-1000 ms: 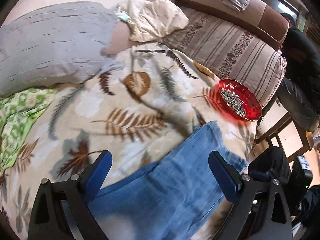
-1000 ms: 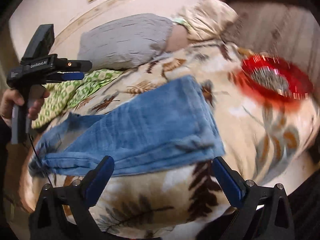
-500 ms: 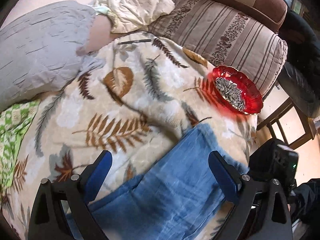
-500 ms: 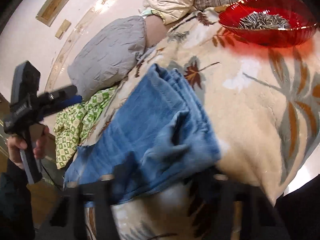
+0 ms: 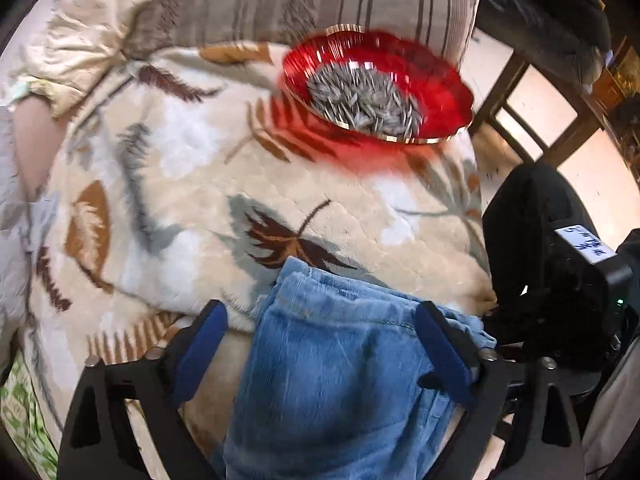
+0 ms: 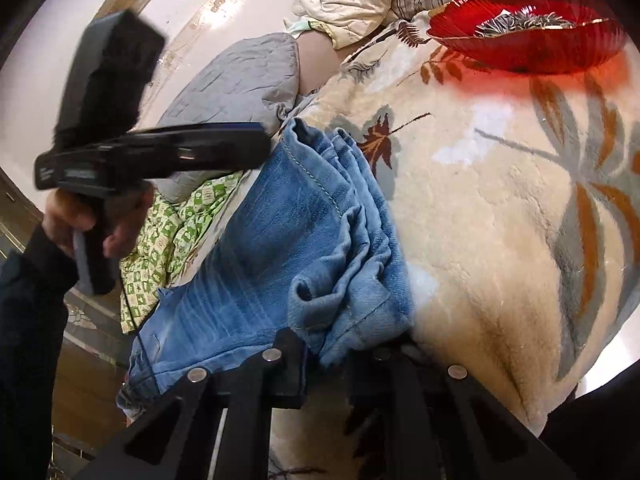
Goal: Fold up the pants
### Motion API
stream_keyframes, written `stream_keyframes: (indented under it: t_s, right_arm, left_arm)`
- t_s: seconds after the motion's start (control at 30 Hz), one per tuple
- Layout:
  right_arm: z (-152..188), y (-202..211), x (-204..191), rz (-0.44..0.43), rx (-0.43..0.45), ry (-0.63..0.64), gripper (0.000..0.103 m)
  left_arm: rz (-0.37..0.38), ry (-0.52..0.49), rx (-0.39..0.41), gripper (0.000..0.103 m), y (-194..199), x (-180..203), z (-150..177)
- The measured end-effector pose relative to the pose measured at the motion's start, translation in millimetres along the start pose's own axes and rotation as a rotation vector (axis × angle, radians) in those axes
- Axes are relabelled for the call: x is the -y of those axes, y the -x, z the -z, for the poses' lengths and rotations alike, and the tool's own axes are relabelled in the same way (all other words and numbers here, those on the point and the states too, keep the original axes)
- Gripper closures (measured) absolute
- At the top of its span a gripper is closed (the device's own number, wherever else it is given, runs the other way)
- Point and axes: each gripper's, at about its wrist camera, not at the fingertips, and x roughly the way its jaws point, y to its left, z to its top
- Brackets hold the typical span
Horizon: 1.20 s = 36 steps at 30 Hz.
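Right wrist view shows the right gripper (image 6: 326,354) pinching the bunched hem end of the jeans (image 6: 280,232), its jaws drawn close together on the denim. The jeans lie lengthwise on a leaf-patterned blanket (image 6: 500,220), legs stacked one over the other, so the first fold looks done. The left gripper (image 5: 320,344) hangs with jaws spread wide above the same leg end, holding nothing. A red bowl (image 5: 440,92) of seeds sits near on the blanket. Folding hem toward waist appears left, and the crumpled end needs smoothing.
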Motion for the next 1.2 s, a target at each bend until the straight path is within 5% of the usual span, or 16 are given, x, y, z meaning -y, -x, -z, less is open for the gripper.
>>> stream_keyframes:
  t_s: [0.1,0.33,0.47,0.67,0.93,1.1,1.2]
  right_arm:
    - [-1,-1,3,-0.011,-0.003,-0.008,0.089]
    - [-3,-2,7,-0.024,-0.011,-0.022,0.090]
    - [-4,-2,9,-0.024,-0.014,-0.027,0.090]
    - [-6,-1,5,-0.005,-0.010,-0.010,0.090]
    - [-6,22,-41,0.063,0.088,0.180,0.091]
    - [10,38,-104,0.153,0.229,0.457,0.091]
    - [27,38,-139,0.215,0.300,0.636,0.091]
  left_arm:
    - [0.048,0.045,-0.062,0.036,-20,-11,-8]
    - [0.105,0.129,-0.114,0.038,-43,-21,-21]
    - [0.072,0.183,-0.160,0.074,-55,-27,-23]
    - [0.048,0.220,-0.117,0.086,-37,-28,-15]
    - [0.057,0.252,0.122,0.090,46,-10,14]
    - [0.112,0.313,0.343,0.090,105,-22,63]
    - [0.109,0.382,0.408,0.090,121,-38,105]
